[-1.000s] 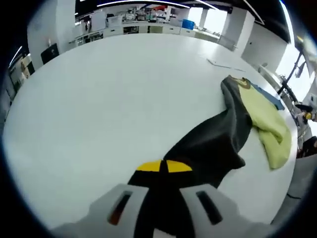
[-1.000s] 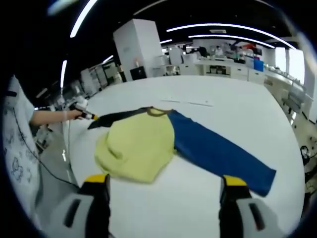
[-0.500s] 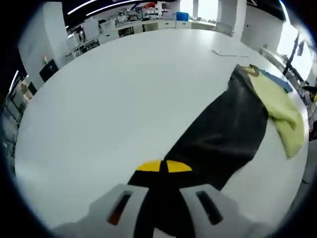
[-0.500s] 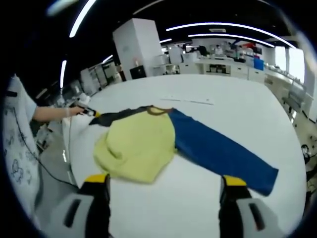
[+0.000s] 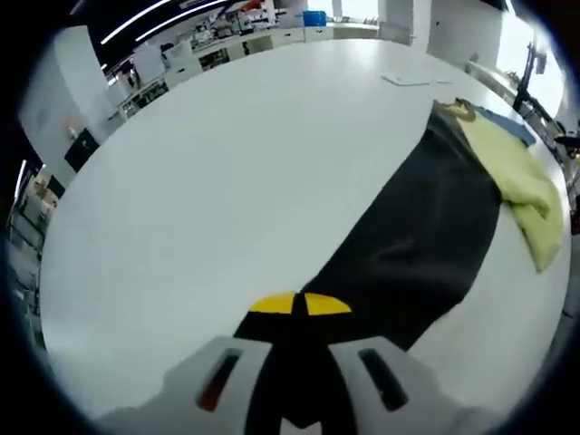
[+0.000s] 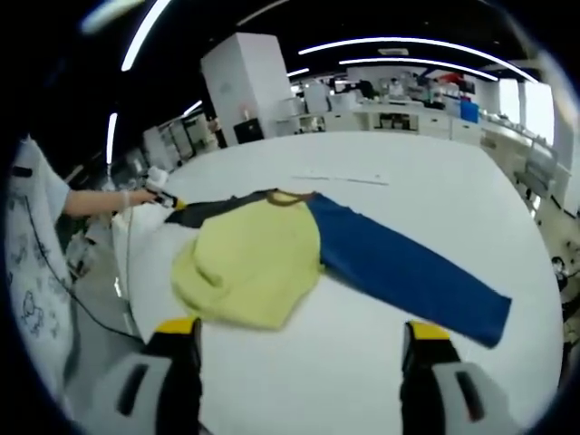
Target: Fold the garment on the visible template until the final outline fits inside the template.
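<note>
The left tool (image 5: 299, 313) pinches the dark sleeve (image 5: 408, 245) end, drawn out flat across the white counter (image 5: 199, 163). The right tool (image 6: 299, 340) hangs spread above the yellow shirt (image 6: 249, 272) body and blue sleeve (image 6: 408, 276). Soft, light cloth; best taken at cuffs or hem

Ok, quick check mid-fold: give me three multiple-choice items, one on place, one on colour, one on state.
1. Where does the blue sleeve lie?
A. flat on the white table
B. hanging off the edge
C. under the yellow body

2. What colour is the sleeve in the left claw?
A. red
B. dark grey
C. blue

3. How is the right claw?
A. shut on cloth
B. open, holding nothing
C. shut, empty

A: it is spread on the tabletop.
B: the dark sleeve runs into its tips.
B: its tips stand wide apart.
</note>
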Available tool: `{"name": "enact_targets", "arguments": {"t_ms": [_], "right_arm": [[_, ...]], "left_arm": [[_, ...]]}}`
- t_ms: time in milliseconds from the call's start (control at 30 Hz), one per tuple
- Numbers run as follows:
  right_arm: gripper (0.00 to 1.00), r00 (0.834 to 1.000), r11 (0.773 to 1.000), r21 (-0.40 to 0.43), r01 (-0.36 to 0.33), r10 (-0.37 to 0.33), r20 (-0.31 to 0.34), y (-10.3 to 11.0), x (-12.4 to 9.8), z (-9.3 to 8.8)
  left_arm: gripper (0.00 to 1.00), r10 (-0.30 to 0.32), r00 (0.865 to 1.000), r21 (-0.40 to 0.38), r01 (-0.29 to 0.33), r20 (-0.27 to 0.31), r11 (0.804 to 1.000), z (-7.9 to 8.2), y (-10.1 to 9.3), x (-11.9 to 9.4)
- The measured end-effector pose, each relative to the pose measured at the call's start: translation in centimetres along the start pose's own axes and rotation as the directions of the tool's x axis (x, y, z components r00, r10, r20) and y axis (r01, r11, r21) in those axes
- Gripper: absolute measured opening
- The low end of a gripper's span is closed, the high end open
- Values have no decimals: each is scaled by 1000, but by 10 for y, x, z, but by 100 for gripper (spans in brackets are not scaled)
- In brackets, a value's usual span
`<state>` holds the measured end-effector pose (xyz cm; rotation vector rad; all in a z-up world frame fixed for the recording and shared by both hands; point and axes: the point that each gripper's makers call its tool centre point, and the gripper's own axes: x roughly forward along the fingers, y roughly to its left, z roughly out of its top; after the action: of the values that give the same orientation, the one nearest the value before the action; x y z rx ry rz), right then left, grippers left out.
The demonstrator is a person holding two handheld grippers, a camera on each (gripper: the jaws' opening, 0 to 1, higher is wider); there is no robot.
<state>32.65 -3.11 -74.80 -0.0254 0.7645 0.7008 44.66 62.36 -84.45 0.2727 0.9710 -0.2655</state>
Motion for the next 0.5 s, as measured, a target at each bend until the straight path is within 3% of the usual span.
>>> {"name": "enact_targets", "arguments": {"t_ms": [500], "right_arm": [[92,1000,1000,16,-11,11,-1,3,3,-4]], "left_arm": [[0,-4,1000,31,4,-5,1000,-6,-4,-3]]}}
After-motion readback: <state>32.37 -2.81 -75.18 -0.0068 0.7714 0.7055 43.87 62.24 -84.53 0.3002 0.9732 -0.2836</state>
